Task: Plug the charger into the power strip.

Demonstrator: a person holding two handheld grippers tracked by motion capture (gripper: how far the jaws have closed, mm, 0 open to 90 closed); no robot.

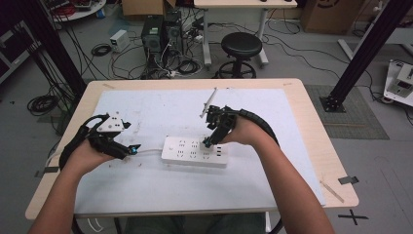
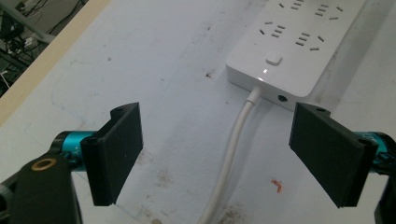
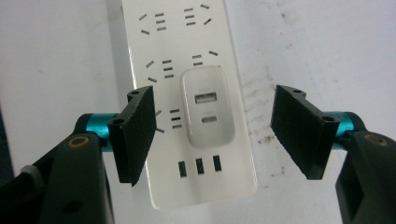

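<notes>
A white power strip [image 1: 195, 152] lies across the middle of the white mat [image 1: 160, 107], its cord [image 2: 233, 149] leaving from the left end. A white USB charger [image 3: 208, 109] is plugged into the strip [image 3: 173, 37] near its USB ports. My right gripper [image 3: 219, 135] hovers over that charger, open, with one jaw on each side and neither pad touching it. In the high view the right gripper [image 1: 208, 142] points down at the strip's right half. My left gripper [image 2: 224, 158] is open and straddles the cord just short of the strip's switch end [image 2: 273, 70].
The mat covers most of a wooden table [image 1: 311, 122]. A thin pale stick [image 1: 209, 102] lies behind the right hand. Tape [image 1: 347, 180] marks the table's right front corner. Beyond the far edge stand a black stool [image 1: 241, 48], computer towers and floor cables.
</notes>
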